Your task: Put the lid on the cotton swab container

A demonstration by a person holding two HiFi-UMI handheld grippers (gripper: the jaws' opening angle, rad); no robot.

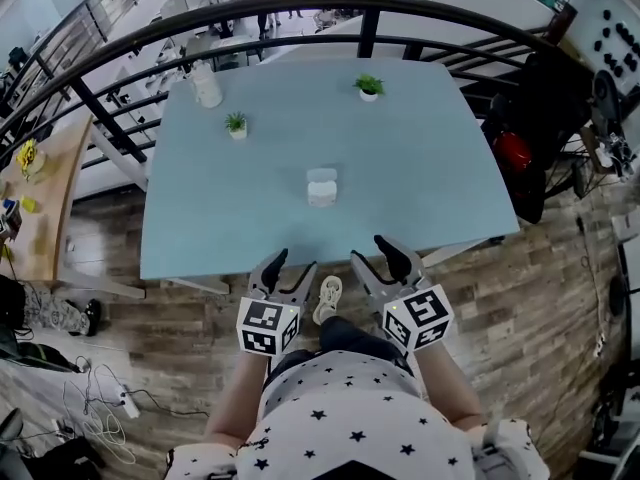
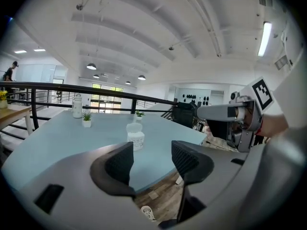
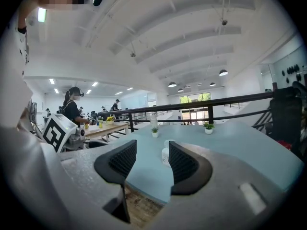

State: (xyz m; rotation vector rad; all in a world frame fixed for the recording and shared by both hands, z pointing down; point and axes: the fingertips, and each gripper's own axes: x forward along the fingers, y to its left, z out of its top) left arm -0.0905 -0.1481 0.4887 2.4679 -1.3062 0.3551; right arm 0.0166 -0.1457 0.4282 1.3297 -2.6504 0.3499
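**Tabletop** (image 1: 200,218): pale blue, roughly square, with a black railing (image 1: 300,13) behind it and wood floor (image 1: 540,298) below the near edge.

**Container** (image 1: 322,196): small, white, labelled. Stands upright near the middle of the tabletop, well apart from both grippers.

**Lid** (image 1: 322,176): taken to be the clear rounded piece at the container's far side, touching it or just behind it. Cannot tell from any view whether it is resting on the mouth or lying on the tabletop beyond. Judged not yet pressed home.

**Plants** (image 1: 237,125): two, small and potted, one far left and the other far right (image 1: 369,86). No part in the task.

**Bottle** (image 1: 206,86): white, near the far left corner, beside the left plant. No part in the task.

**Left gripper** (image 1: 289,268): held at the near edge of the tabletop, aimed toward the container. Jaws apart, nothing between them.

**Right gripper** (image 1: 378,258): just beside the left one, at the same edge, aimed the same way. Jaws apart, empty.

**Progress**: judged to be at the very start.
- Done: nothing grasped, nothing touched.
- Left to do: reach in over the tabletop, steady the container with one gripper, take the lid with the other, set it square over the mouth and press down.

**Handling note**: light container, likely to slide or tip if pushed from one side only.
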